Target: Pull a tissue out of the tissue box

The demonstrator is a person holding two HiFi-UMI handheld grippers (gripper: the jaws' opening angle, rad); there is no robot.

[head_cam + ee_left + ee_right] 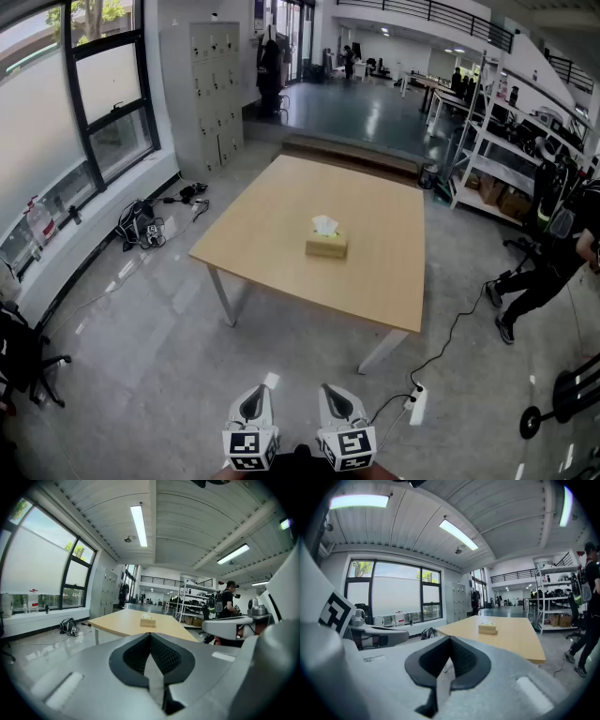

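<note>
A large light wooden bench (281, 216) stands on the grey floor (159, 375), well ahead of both grippers. The left gripper (254, 392) and right gripper (335, 390) hang side by side, fingers closed on nothing. Near the bench's middle sits a tan rectangular tissue box (326, 247), a white tissue (324, 225) sticking up from its top.
</note>
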